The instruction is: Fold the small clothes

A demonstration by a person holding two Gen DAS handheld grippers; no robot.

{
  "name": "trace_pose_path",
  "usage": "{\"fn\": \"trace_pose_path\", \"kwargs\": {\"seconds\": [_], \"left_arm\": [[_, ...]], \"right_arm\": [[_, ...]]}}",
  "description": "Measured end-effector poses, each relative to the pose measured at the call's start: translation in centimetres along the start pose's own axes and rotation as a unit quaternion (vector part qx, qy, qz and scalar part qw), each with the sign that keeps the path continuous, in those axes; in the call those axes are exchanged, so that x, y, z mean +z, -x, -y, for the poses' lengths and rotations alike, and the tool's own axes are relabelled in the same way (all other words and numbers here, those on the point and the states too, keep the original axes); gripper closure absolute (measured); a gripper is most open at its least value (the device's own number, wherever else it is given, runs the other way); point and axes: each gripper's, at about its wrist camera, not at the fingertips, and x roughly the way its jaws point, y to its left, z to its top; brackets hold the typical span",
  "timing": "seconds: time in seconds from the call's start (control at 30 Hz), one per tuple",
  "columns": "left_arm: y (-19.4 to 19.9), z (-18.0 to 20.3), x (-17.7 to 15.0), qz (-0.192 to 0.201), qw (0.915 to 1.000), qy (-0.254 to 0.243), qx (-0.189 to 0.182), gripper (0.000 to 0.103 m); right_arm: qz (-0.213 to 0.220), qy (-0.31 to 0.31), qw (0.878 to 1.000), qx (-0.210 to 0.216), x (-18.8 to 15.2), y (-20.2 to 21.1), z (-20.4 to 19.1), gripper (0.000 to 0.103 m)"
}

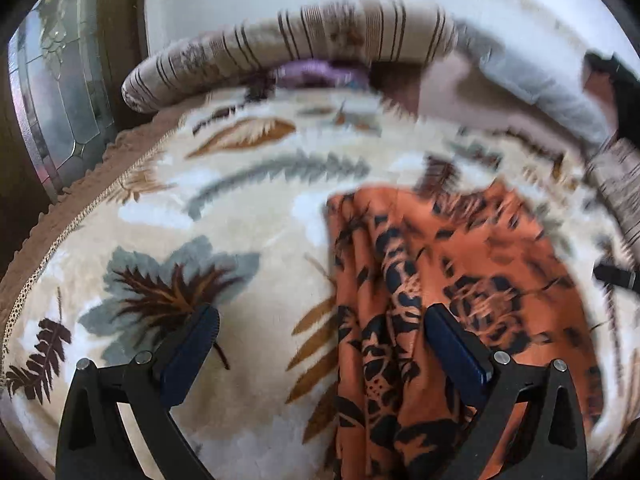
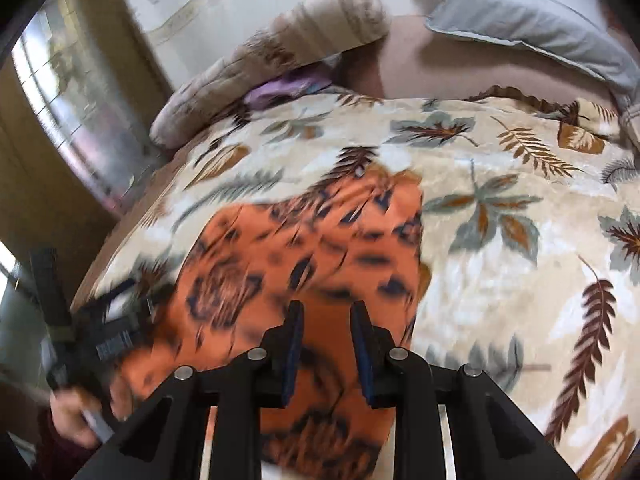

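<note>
Orange cloth (image 1: pixel 460 264) with a dark leaf and flower print is the landmark: it lies spread, with some long folds, on a cream blanket (image 1: pixel 248 216) printed with brown and grey leaves, which covers the bed. In the left wrist view the left claw (image 1: pixel 320 344) is spread wide; its left finger (image 1: pixel 188 356) is over bare blanket, just beside the cloth's left edge, and its right finger (image 1: pixel 456 352) is over the cloth. That left edge runs between the two fingers, and no pad presses on the fabric. In the right wrist view the right claw (image 2: pixel 326 354) is over the near part of the cloth (image 2: pixel 304 248), its two dark pads standing close together with a narrow gap; orange fabric shows in that gap, but because of blur I cannot tell whether the pads pinch it or only hang above it. To the left of the cloth in this view appear the other claw, blurred (image 2: pixel 108 332), and the hand (image 2: pixel 76 412) that holds it. Beyond the far edge of the cloth, at the head of the bed, lie a striped bolster (image 1: pixel 288 52), something purple (image 1: pixel 316 74) just under it, and a pale grey pillow (image 2: pixel 520 20).
</note>
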Motion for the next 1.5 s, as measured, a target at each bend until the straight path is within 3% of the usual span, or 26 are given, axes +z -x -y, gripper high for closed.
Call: {"fn": "trace_pose_path", "kwargs": {"seconds": [0.13, 0.23, 0.33, 0.43, 0.63, 0.7, 0.73, 0.77, 0.83, 0.9, 0.93, 1.0, 1.07, 1.17, 1.23, 1.33, 1.43, 1.5], "left_arm": [[-1.1, -0.2, 0.0, -0.01, 0.9999, 0.006, 0.003, 0.0], [-1.8, -0.7, 0.1, -0.024, 0.9995, 0.019, -0.003, 0.0], [-1.0, -0.8, 0.4, -0.016, 0.9994, 0.028, -0.011, 0.001], [1.3, -0.8, 0.5, 0.008, 0.9991, 0.028, -0.03, 0.001], [6.9, 0.0, 0.1, 0.064, 0.9963, 0.019, -0.054, 0.001], [6.6, 1.8, -0.6, 0.038, 0.9986, -0.019, -0.031, 0.001], [5.4, 2.6, -1.1, 0.007, 0.9991, -0.038, -0.018, 0.001], [3.0, 3.5, -1.9, -0.051, 0.997, -0.057, -0.002, 0.001], [0.5, 3.1, -3.2, -0.106, 0.9936, -0.035, -0.015, 0.0], [0.6, 1.4, -3.2, -0.117, 0.9916, 0.036, -0.041, 0.0], [0.8, 1.1, -2.9, -0.127, 0.9899, 0.048, -0.042, 0.001], [1.9, 1.4, -2.1, -0.111, 0.9931, 0.034, -0.014, 0.001], [4.2, 2.3, -0.8, -0.067, 0.9975, 0.018, 0.012, 0.001], [5.5, 3.7, 0.9, -0.031, 0.9991, 0.017, 0.022, 0.001], [3.2, 4.8, 1.4, -0.071, 0.9956, -0.003, 0.061, 0.001], [-1.6, 6.3, -0.2, -0.155, 0.9838, -0.052, 0.073, 0.0], [-1.4, 5.7, 0.4, -0.158, 0.9849, -0.003, 0.071, 0.0], [-1.2, 6.0, 0.9, -0.163, 0.9831, -0.024, 0.079, 0.0]], "right_arm": [[-0.042, -0.015, 0.999, -0.022, 0.0, -5.3, 1.2, 0.075], [-0.026, -0.008, 1.0, -0.014, -0.5, -6.2, 1.5, 0.075], [-0.038, -0.008, 0.999, -0.023, -0.2, -4.8, 1.0, 0.076], [-0.025, -0.005, 1.0, -0.009, -0.5, -2.1, 0.8, 0.076], [-0.02, 0.004, 0.999, 0.025, -5.5, 1.9, -0.6, 0.075], [-0.045, 0.002, 0.999, 0.022, -7.6, 0.3, -0.5, 0.075], [-0.037, 0.003, 0.999, 0.023, -8.2, 0.0, -0.4, 0.075], [-0.012, 0.015, 0.999, 0.027, -8.7, 0.2, -0.4, 0.075], [-0.012, 0.022, 0.999, 0.033, -8.6, 0.8, -0.5, 0.075], [-0.022, 0.003, 0.998, 0.062, -7.9, 1.9, 0.3, 0.076], [-0.008, -0.007, 0.997, 0.077, -7.7, 2.9, 1.1, 0.076], [0.03, -0.015, 0.995, 0.09, -7.5, 4.5, 2.3, 0.076], [0.059, -0.018, 0.994, 0.089, -7.4, 5.4, 3.4, 0.076], [0.039, -0.017, 0.997, 0.071, -7.5, 3.7, 3.9, 0.074], [-0.018, -0.027, 0.995, 0.096, -8.2, 0.5, 4.4, 0.074], [-0.003, -0.032, 0.994, 0.104, -8.8, 0.1, 4.8, 0.073], [-0.008, -0.033, 0.994, 0.107, -9.0, 1.0, 5.1, 0.073], [-0.017, -0.053, 0.992, 0.116, -9.5, 1.8, 6.0, 0.073]]}}
